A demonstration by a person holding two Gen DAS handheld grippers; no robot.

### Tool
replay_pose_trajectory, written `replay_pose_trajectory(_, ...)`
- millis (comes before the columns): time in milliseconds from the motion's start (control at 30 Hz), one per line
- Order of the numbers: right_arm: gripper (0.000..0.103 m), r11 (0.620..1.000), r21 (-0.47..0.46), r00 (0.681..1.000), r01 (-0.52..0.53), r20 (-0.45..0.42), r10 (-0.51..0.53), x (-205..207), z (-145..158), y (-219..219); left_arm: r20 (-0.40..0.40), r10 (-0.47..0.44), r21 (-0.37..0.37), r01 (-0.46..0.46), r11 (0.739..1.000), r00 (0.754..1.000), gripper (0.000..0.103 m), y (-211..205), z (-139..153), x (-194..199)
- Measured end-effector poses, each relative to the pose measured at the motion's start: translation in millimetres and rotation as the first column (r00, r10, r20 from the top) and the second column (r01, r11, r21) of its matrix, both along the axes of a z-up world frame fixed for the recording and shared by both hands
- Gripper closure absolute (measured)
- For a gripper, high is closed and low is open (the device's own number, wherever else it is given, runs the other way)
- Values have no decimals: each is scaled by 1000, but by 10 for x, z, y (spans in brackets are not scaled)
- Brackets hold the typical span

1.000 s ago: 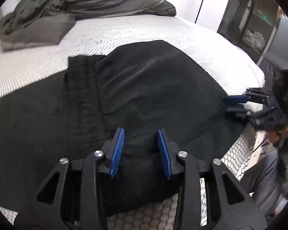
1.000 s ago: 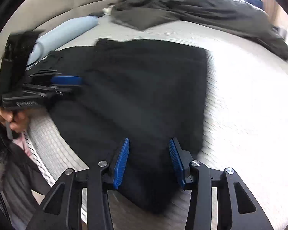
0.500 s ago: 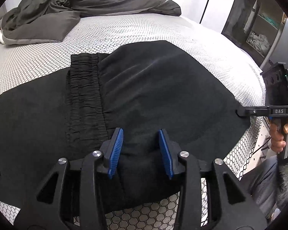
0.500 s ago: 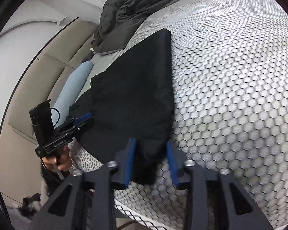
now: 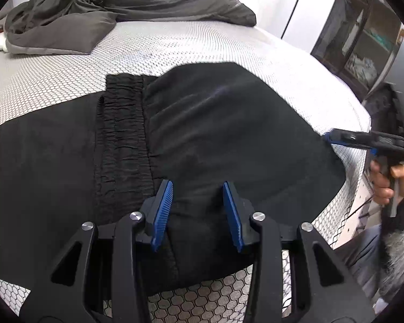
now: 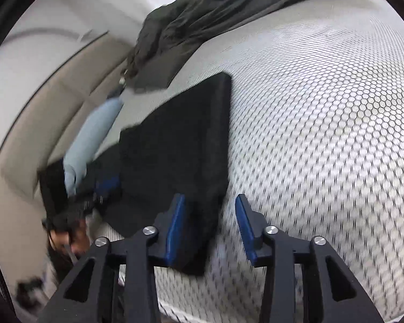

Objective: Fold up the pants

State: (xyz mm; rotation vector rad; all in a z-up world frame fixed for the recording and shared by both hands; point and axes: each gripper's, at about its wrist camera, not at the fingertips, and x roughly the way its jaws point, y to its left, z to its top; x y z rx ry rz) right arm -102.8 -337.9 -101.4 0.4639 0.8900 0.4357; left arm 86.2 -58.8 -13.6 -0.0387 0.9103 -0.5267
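Two grippers hover over black pants lying flat on the bed, long axis running left-right across the left view. Left gripper fingers spread; right gripper fingers just opened, pinching nothing.

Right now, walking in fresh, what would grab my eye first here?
The black pants, folded over on themselves, lie across the near part of the white honeycomb-patterned bed cover. A rumpled dark grey blanket is heaped at the far end. Blue-padded black grippers frame it all: the left gripper over the near edge, the right gripper open at the corner.
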Motion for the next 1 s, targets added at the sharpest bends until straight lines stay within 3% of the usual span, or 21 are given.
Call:
replay_pose_trajectory(167,64,990,118,995,79,-74,-71,456,-199,-47,73,145,-117,-136,984,987,67,372,261,-43)
replay_pose_trajectory(200,67,991,109,994,78,-86,-68,535,-248,-14,79,175,-138,-163,977,981,67,456,300,-56)
replay_pose_trajectory(233,80,993,98,994,66,-89,-57,599,-283,52,85,214,-161,-198,967,973,67,574,339,-71)
replay_pose_trajectory(333,92,999,37,999,33,-2,-33,608,-102,145,120,381,-166,-360,918,917,67,953,422,-146)
replay_pose_trajectory(367,92,999,34,999,26,34,-27,576,-12,172,129,455,-160,-434,886,881,67,1137,432,-189)
replay_pose_trajectory(400,92,999,12,999,31,44,-31,563,41,196,123,488,-164,-467,869,864,67,1256,431,-206)
replay_pose_trajectory(500,78,983,-171,996,71,-40,-79,638,-113,281,46,603,-195,-585,787,796,67,1728,392,-289)
replay_pose_trajectory(600,69,988,-109,993,108,-44,-114,601,-72,190,-15,696,-213,-683,699,718,67,2158,366,-471)
replay_pose_trajectory(667,49,983,-114,989,142,-16,-145,529,5,118,-21,743,-228,-727,648,669,63,2380,343,-626)
replay_pose_trajectory(733,41,974,-113,981,196,28,-194,403,84,35,-35,784,-222,-770,598,620,58,2583,264,-747)
replay_pose_trajectory(867,30,981,-56,983,184,33,-182,164,126,-57,-156,817,-233,-824,516,556,58,2947,-37,-780)
replay_pose_trajectory(1000,28,987,-68,986,149,81,-143,22,235,3,-295,791,-290,-839,460,536,58,3148,-347,-620)
